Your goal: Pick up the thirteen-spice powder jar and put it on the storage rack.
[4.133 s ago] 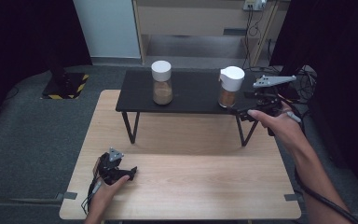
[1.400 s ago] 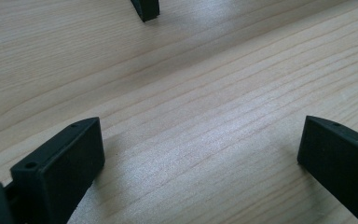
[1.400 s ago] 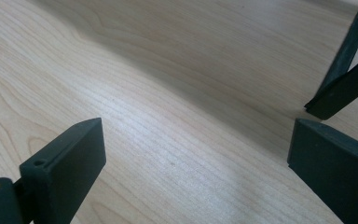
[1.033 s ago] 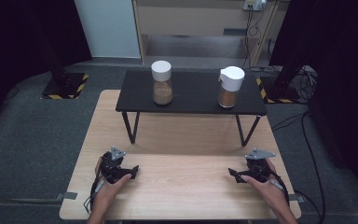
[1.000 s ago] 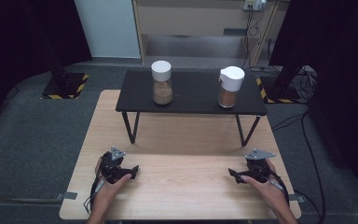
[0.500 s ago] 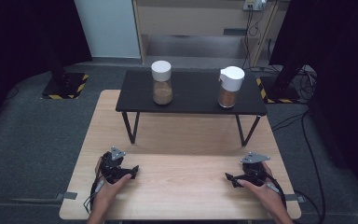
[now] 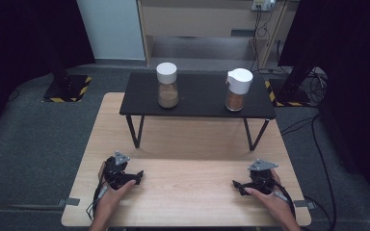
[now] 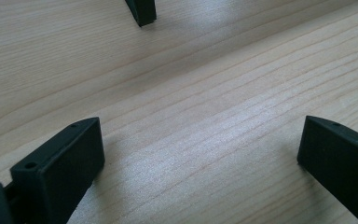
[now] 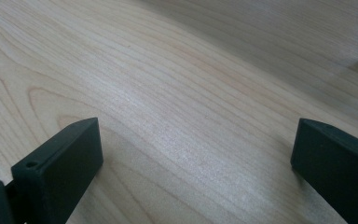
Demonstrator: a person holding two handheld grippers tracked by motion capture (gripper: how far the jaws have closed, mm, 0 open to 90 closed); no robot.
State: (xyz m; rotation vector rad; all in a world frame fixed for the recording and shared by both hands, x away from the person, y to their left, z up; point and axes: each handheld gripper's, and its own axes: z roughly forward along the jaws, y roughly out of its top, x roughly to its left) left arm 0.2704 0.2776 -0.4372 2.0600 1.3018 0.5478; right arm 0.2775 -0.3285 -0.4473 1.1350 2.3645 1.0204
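Two glass jars with white lids and brown contents stand on a low black table [image 7: 197,101]: one jar [image 7: 167,85] at its left, the other jar [image 7: 237,90] at its right. My left gripper [image 7: 136,175] rests on the wooden table [image 7: 188,144] at the front left, open, with only bare wood between its jaws [image 8: 200,154]. At the front right lies my right gripper [image 7: 237,186], also open [image 9: 196,154]. Its jaws have just been opening a little further, with nothing between them. Both grippers are far from the jars.
The black table's legs [image 7: 134,131] stand on the wood ahead of the grippers; one leg [image 8: 142,10] shows in the left gripper view. Grey floor surrounds the table, with cables [image 7: 318,144] at the right and a cabinet [image 7: 207,19] behind.
Four seconds ago my right gripper was up beside the right jar; it came down to the front right of the wooden table and has edged slightly since. The left gripper stayed put.
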